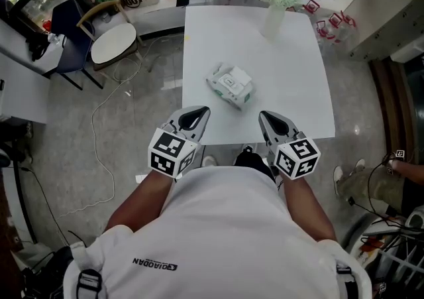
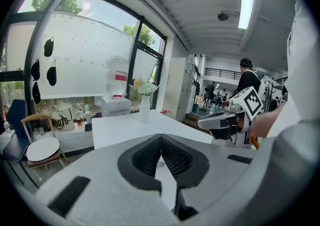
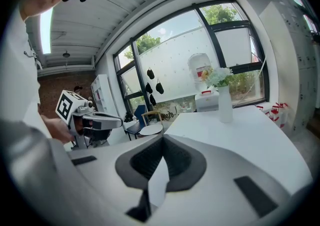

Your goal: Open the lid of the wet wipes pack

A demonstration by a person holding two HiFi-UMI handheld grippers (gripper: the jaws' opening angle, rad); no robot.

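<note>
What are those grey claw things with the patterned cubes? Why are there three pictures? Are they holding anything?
A person holds two squeeze tools called grippers: the left gripper and the right gripper. The cubes are part of them. One picture comes from a camera on the person's head, looking down. The other two come from a camera on each gripper, looking along its jaws. On the white table are a wet wipes pack and, at the far end, a vase of flowers. Both grippers' jaws are together, holding nothing.
</note>
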